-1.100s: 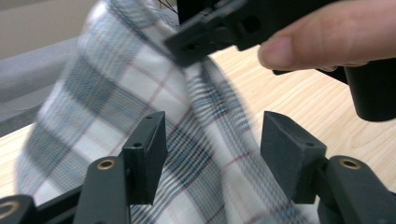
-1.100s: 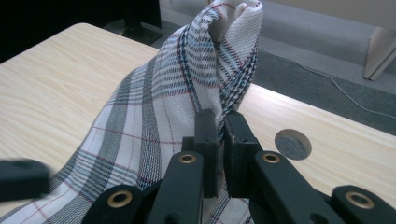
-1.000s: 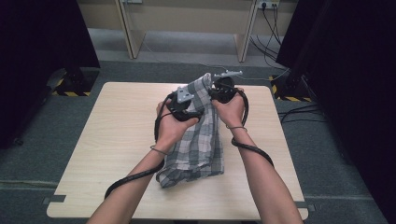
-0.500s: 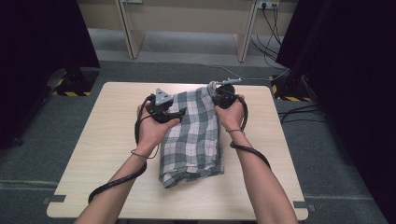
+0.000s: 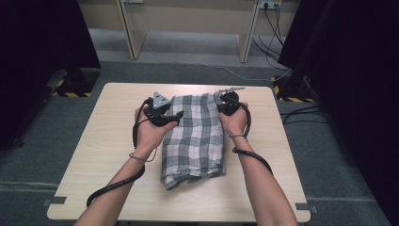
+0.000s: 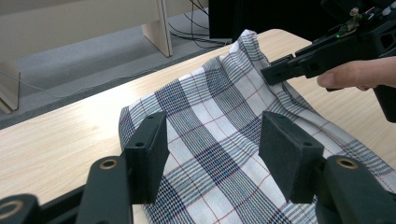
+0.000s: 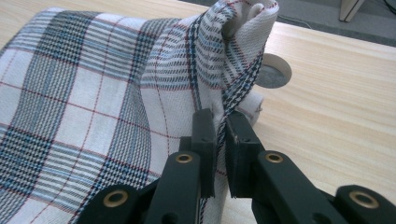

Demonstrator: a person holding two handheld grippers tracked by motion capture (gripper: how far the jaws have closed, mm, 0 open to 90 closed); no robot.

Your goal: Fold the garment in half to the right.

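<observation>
**Checked cloth pinned at one far corner**

Pale wood table [image 5: 94,155] fills the middle of the high view, with grey floor around it and dark curtains at both sides. Nearest the bottom edge, the person's forearms come in; between them lies the cloth [image 5: 195,141], a folded checked towel in grey, white and thin red lines. Its long axis runs from the lower centre of the frame up toward the table's far edge, the near end rumpled, the far end spread wider.

Higher in the frame, the left gripper [image 6: 212,158] hovers with its jaws spread apart over the cloth's far left part, gripping nothing. The right gripper [image 7: 219,140] is clamped on a bunched fold at the far right corner, which stands up off the wood. Just past that corner, a round grommet [image 7: 272,71] sits in the tabletop.

The cloth looks light, soft and limp; it will likely sag and crease wherever it is unsupported. Hemmed corners and edges seem the best places to pinch.
</observation>
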